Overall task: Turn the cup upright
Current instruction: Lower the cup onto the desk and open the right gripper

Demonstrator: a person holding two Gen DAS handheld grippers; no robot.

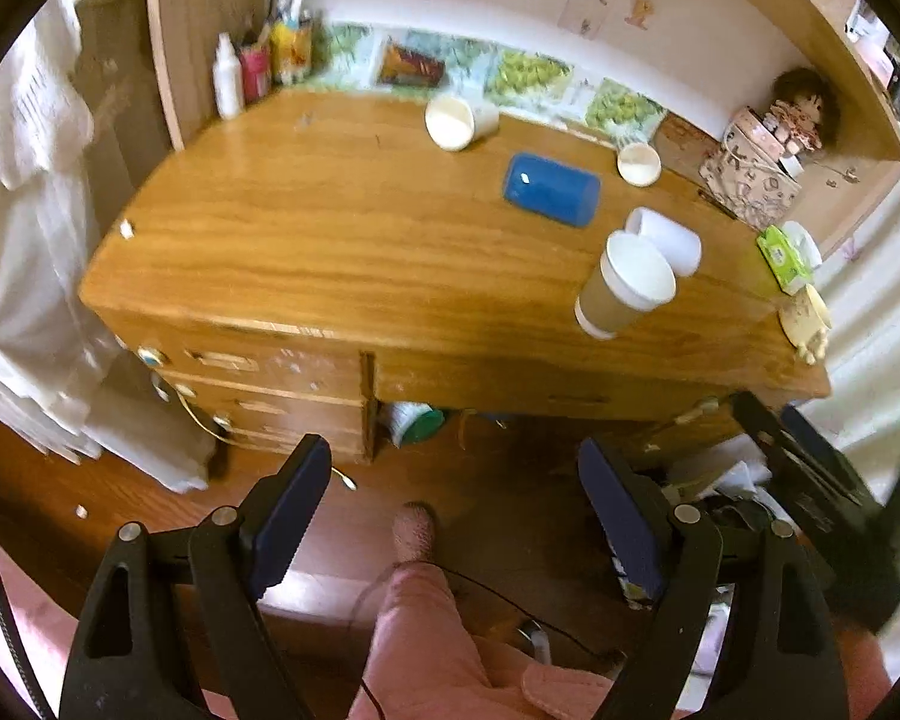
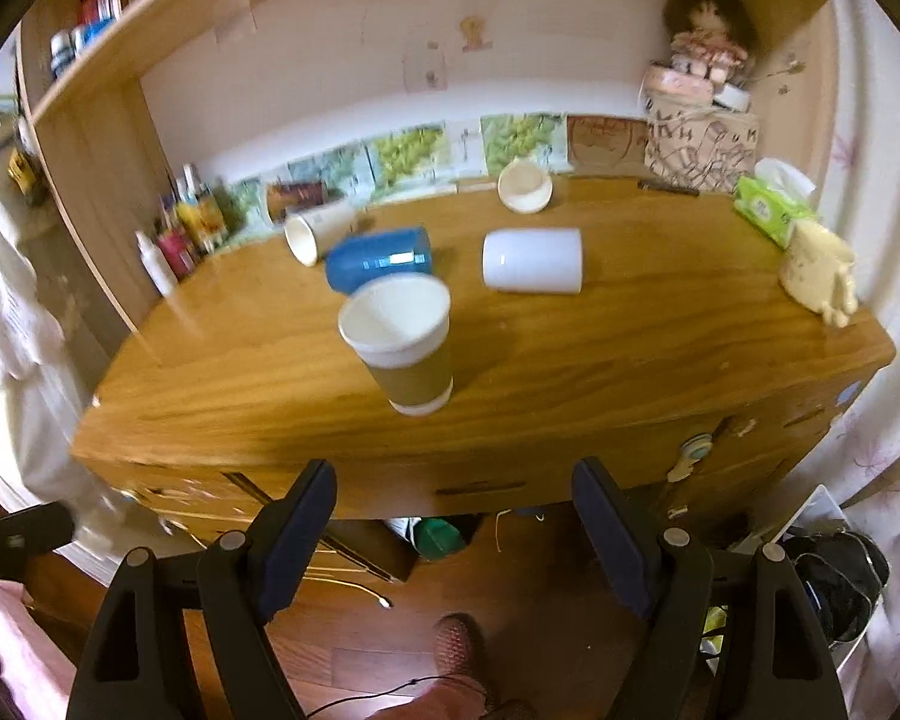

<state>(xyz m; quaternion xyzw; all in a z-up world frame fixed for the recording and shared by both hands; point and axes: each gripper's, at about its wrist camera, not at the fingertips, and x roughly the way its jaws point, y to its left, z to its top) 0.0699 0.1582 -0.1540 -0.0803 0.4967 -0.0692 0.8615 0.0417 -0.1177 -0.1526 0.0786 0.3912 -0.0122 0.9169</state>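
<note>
A brown paper cup (image 2: 403, 342) with a white rim stands upright near the desk's front edge; it also shows in the left wrist view (image 1: 624, 285). A blue cup (image 2: 381, 258) lies on its side behind it. A white cup (image 2: 533, 260) lies on its side to the right. A cream cup (image 2: 315, 230) lies on its side at the back left. A small cream bowl-like cup (image 2: 525, 185) is tipped at the back. My right gripper (image 2: 453, 486) is open and empty, in front of the desk. My left gripper (image 1: 453, 468) is open and empty, below the desk's front edge.
The wooden desk (image 2: 660, 330) has drawers below. Bottles and pens (image 2: 180, 228) stand at the back left. A tissue pack (image 2: 771, 204), a cream holder (image 2: 819, 273) and a doll on a box (image 2: 705, 90) are at the right. A slippered foot (image 1: 414, 531) is on the floor.
</note>
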